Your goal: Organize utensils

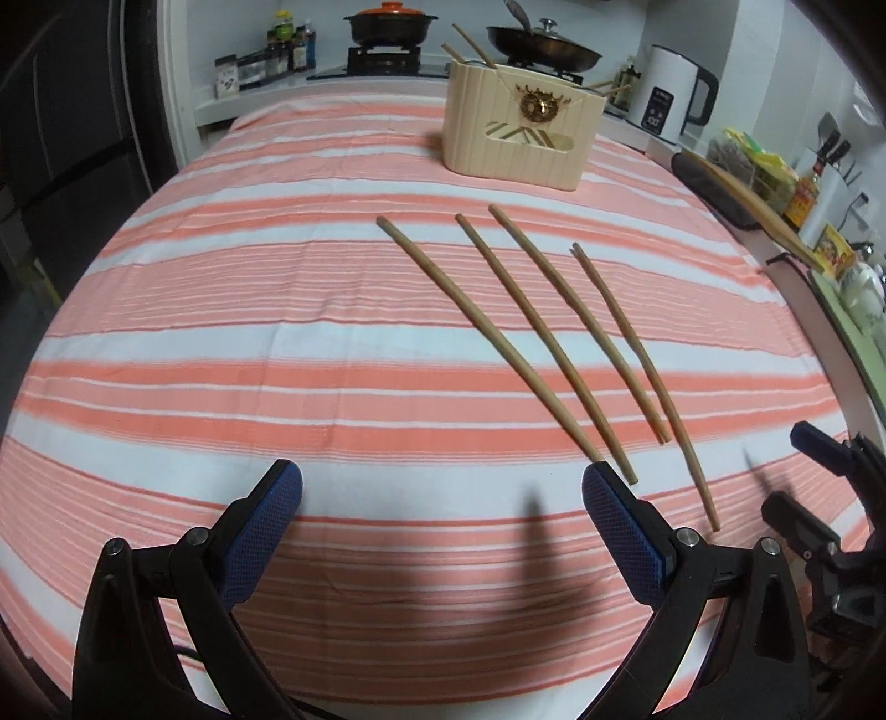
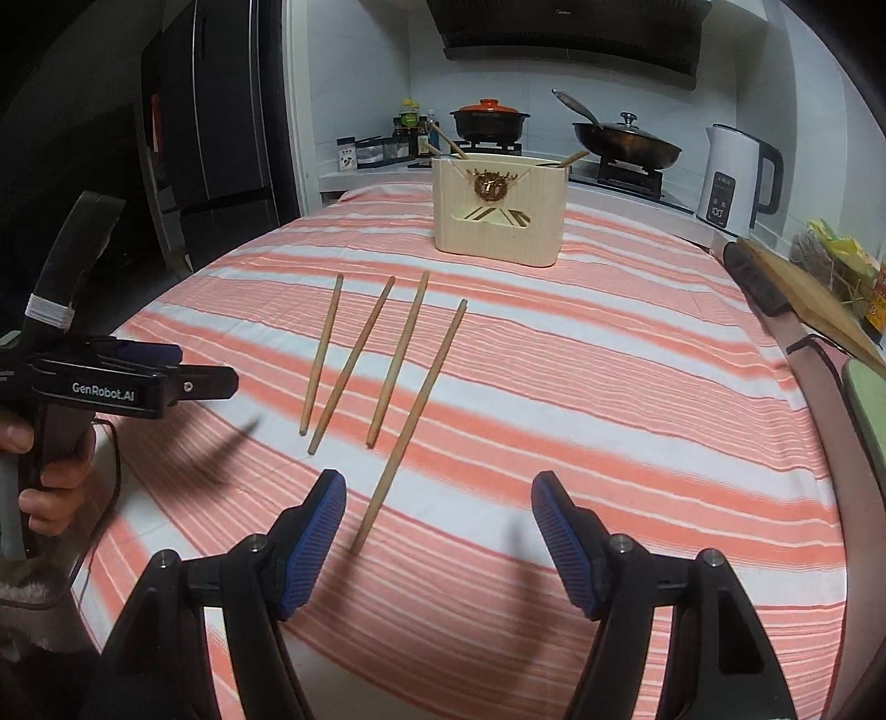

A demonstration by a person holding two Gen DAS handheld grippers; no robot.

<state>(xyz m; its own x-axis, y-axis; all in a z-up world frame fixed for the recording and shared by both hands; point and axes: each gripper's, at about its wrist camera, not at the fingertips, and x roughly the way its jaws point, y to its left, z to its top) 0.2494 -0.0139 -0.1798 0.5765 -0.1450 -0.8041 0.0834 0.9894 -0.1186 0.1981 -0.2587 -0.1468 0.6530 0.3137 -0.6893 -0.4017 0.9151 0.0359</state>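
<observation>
Several wooden chopsticks (image 1: 531,338) lie side by side on the striped cloth, also in the right wrist view (image 2: 382,365). A cream utensil holder (image 1: 520,130) stands behind them with a few chopsticks in it; it also shows in the right wrist view (image 2: 498,207). My left gripper (image 1: 443,498) is open and empty, near the chopsticks' close ends. My right gripper (image 2: 437,509) is open and empty, with the nearest chopstick's (image 2: 412,423) end between its fingers. The left gripper's body (image 2: 111,382) shows at the left of the right wrist view.
The table has a pink and white striped cloth (image 1: 277,332). Behind it are a stove with a pot (image 2: 487,124) and a pan (image 2: 626,144), a white kettle (image 2: 731,177), and spice bottles (image 1: 288,50). A wooden board (image 2: 803,299) lies at the right edge.
</observation>
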